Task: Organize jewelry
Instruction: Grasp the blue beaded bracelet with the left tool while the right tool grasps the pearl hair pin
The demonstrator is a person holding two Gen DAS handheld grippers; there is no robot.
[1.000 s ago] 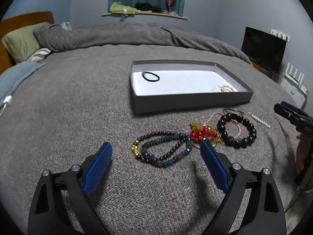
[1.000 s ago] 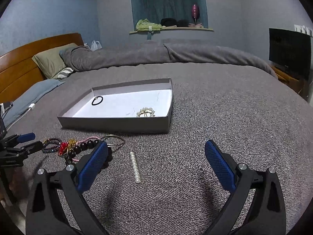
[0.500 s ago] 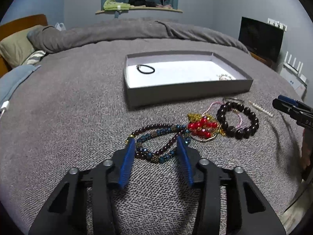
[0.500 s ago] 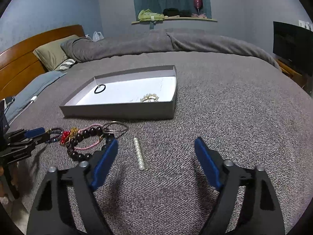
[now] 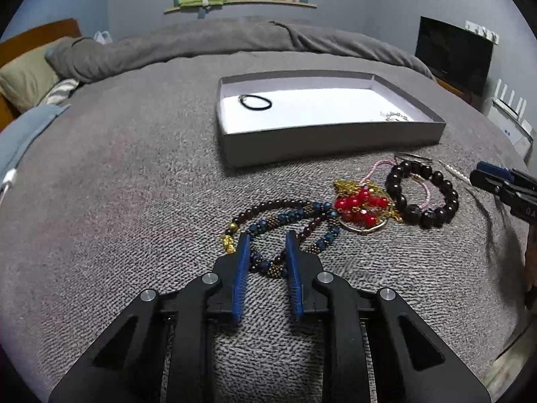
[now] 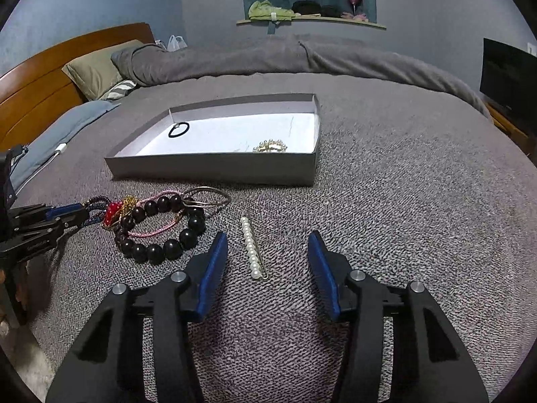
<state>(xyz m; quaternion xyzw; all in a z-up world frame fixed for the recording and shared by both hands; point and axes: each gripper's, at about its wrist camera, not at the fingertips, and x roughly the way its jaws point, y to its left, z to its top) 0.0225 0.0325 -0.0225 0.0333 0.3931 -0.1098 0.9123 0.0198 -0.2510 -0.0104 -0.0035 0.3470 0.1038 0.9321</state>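
A shallow grey box [image 5: 335, 136] with a white floor lies on the bed and holds a black hair tie [image 5: 255, 102] and a pearl brooch [image 6: 270, 145]. In front of it lie a blue and dark-red bead bracelet [image 5: 285, 221], a red bead piece [image 5: 360, 206], a large black bead bracelet [image 5: 423, 198] and a pearl hair clip [image 6: 252, 248]. My left gripper [image 5: 266, 245] is narrowed around the near strand of the blue bead bracelet, with a gap left between the pads. My right gripper [image 6: 267, 245] is open, low over the pearl hair clip.
A grey blanket [image 6: 402, 184] covers the bed. Pillows [image 6: 97, 70] and a wooden headboard [image 6: 40, 77] are at the far left. A TV [image 5: 454, 53] stands at the right. A thin metal bangle [image 6: 209, 196] lies by the black beads.
My left gripper has moved forward to the blue bead bracelet and narrowed from wide open. My right gripper has moved forward over the pearl clip and narrowed somewhat.
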